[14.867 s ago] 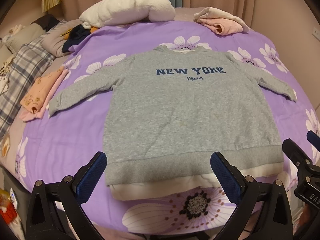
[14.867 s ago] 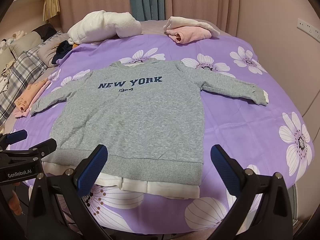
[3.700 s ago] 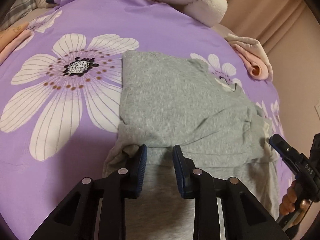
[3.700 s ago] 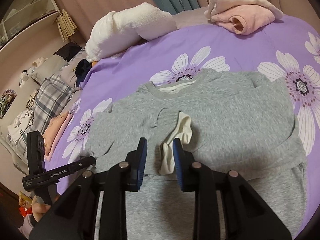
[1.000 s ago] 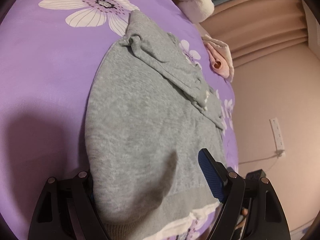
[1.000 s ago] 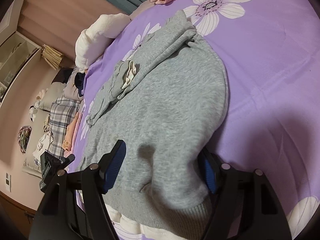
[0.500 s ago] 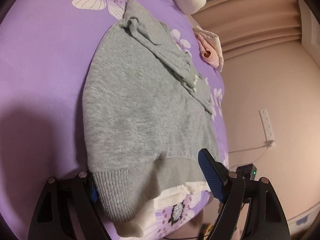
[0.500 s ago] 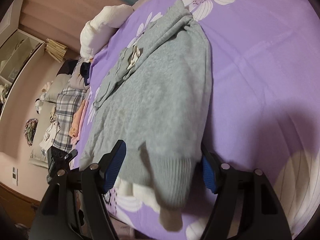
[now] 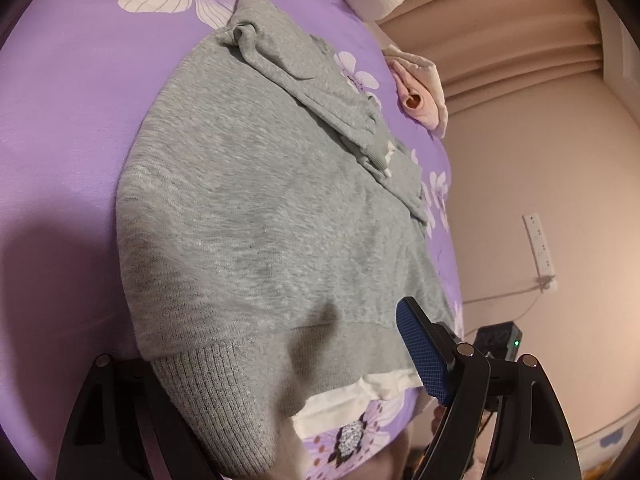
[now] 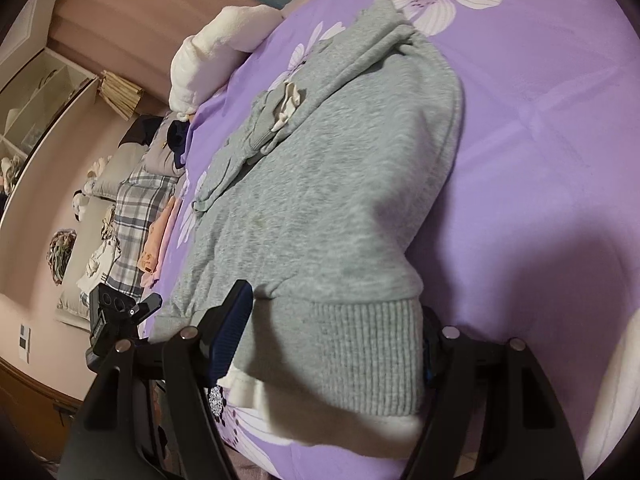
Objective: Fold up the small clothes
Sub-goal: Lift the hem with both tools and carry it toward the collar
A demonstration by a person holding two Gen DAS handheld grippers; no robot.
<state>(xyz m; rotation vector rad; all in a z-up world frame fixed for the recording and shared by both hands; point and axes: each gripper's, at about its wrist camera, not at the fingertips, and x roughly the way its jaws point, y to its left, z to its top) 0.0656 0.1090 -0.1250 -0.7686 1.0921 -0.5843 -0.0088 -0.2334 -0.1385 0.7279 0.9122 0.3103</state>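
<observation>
Left gripper (image 9: 276,376) and right gripper (image 10: 332,340), jaws spread wide, are straddling the grey sweatshirt (image 9: 256,208) hem corners, gripping nothing.

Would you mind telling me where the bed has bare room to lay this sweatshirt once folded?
Bare purple sheet lies right of the grey sweatshirt, and more sheet left of it. It is crowded at the head: white blanket, pink garment, plaid bedding.

Both wrist views sit close at the grey sweatshirt's (image 9: 260,208) hem, facing its collar.
</observation>
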